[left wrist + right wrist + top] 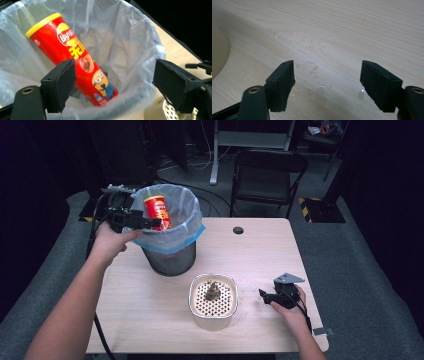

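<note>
We judge the drop step done: chip can (75, 60) leans inside the lined bin (192, 227), left hand-held gripper (112, 85) gaping above it. Right hand-held gripper (327, 82) spread over the table (352, 27). Next: withdraw left.

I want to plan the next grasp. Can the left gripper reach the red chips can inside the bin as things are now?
Probably yes. The left gripper is open at the rim of the bin, and the chips can leans in the liner just beyond its jaws, with nothing between them.
</note>
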The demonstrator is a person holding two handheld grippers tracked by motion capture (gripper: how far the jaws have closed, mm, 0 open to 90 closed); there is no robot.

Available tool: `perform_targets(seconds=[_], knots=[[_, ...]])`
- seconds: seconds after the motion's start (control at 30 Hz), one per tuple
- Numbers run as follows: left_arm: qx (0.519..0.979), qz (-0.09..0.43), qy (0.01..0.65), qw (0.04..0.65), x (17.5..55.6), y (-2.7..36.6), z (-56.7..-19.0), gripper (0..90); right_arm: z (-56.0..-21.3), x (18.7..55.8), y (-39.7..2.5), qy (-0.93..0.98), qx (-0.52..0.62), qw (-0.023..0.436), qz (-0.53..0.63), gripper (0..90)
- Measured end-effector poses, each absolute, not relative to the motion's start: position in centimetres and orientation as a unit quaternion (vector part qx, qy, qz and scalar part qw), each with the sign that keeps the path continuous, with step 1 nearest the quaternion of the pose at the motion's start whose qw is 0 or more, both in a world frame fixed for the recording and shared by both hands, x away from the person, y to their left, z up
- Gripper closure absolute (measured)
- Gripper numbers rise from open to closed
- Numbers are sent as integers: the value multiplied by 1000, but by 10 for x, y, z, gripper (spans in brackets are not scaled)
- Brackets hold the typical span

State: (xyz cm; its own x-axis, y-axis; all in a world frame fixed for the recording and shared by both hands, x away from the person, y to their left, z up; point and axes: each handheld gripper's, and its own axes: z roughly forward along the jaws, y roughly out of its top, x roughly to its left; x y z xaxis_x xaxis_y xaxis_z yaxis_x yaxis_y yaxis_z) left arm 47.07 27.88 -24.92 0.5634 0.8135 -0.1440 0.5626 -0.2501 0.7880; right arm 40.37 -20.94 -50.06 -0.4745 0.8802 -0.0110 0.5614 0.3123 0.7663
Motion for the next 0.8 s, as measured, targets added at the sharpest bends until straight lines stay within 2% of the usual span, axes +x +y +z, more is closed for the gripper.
perform_targets(seconds=[0.47,0.8], knots=[[776,148,417,450,424,300,-261,217,-501,403,-209,779,465,221,359,273],[776,149,412,454,400,316,-302,262,-501,403,-209,781,463,219,359,273]])
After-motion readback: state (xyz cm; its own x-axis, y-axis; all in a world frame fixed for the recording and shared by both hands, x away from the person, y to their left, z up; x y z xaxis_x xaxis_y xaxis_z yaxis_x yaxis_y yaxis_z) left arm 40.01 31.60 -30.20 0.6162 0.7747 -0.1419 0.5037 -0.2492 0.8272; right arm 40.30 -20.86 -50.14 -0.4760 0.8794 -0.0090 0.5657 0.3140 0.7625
